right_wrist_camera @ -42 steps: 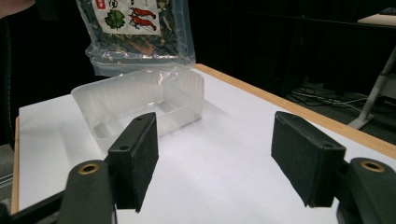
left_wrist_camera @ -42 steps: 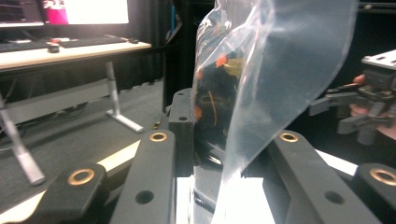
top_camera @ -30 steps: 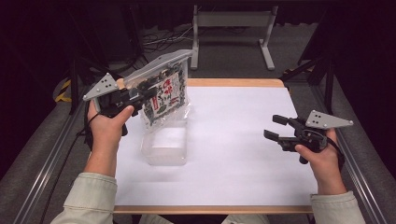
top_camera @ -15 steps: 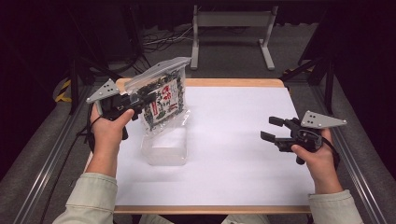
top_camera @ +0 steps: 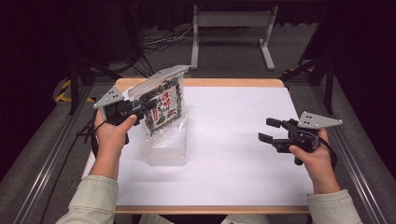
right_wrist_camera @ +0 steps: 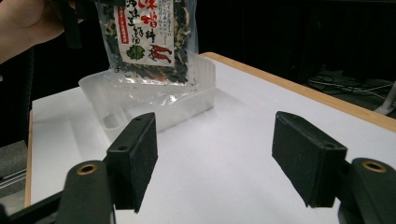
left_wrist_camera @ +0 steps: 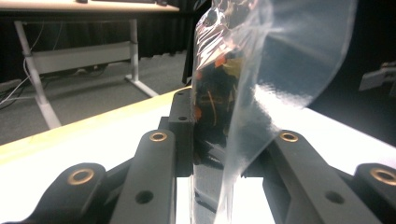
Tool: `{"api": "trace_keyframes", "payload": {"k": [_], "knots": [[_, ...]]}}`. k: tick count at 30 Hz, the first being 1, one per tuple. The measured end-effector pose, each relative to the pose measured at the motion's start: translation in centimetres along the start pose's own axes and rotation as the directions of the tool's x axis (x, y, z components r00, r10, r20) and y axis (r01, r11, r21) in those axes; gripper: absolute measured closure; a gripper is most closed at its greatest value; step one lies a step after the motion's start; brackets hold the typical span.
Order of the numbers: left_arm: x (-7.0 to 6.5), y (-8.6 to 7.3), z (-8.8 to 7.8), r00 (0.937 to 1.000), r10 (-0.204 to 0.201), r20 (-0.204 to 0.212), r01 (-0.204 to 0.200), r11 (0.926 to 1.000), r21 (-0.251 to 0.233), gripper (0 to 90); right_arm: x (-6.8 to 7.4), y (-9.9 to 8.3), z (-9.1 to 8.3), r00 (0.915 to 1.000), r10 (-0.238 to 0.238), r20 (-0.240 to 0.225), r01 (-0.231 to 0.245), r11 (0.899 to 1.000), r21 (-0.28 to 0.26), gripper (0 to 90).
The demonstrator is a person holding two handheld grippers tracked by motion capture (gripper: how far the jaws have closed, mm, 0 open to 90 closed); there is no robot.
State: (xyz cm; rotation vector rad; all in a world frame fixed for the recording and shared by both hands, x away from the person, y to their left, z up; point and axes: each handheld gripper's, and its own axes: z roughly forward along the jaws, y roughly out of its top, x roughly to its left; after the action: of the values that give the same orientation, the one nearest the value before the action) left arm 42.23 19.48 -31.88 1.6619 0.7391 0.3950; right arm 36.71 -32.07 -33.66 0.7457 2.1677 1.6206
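Note:
A clear plastic packet (top_camera: 163, 105) with a red-and-white label and dark dried contents hangs upright from my left gripper (top_camera: 148, 103), which is shut on its side edge. Its lower end dips into a clear plastic tray (top_camera: 166, 150) on the white table sheet. In the left gripper view the packet's film (left_wrist_camera: 243, 116) is pinched between the black jaws. My right gripper (top_camera: 272, 130) hovers over the right side of the table, open, with nothing between its pads (right_wrist_camera: 140, 158). The right gripper view shows the packet (right_wrist_camera: 149, 42) standing in the tray (right_wrist_camera: 154, 105).
The white sheet (top_camera: 233, 154) covers most of the wooden table (top_camera: 205, 82). Metal rails run along both sides. A grey stand frame (top_camera: 233, 28) and cables lie on the floor beyond the far edge.
My left gripper has lowered the packet, so its bottom now sits deeper in the tray. The right gripper has stayed about where it was.

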Motion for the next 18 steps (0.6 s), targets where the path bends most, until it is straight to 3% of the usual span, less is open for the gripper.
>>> {"api": "trace_keyframes", "payload": {"k": [4,8,18], "knots": [[0.0,-0.3,0.1,1.0,0.009,0.0,-0.009,1.0,-0.003,72.1,0.0,0.0,0.1,1.0,0.0,-0.006,0.0,1.0,0.0,32.3],[0.1,-1.2,0.6,0.9998,0.017,-0.014,-0.017,0.9988,0.047,72.1,0.0,-0.1,0.2,0.9999,0.004,-0.009,-0.004,1.0,0.003,32.3],[0.0,-2.0,1.0,0.9999,0.011,-0.002,-0.011,0.9996,0.026,72.1,0.0,-0.3,0.4,0.9999,0.009,-0.011,-0.009,1.0,0.011,32.3]]}}
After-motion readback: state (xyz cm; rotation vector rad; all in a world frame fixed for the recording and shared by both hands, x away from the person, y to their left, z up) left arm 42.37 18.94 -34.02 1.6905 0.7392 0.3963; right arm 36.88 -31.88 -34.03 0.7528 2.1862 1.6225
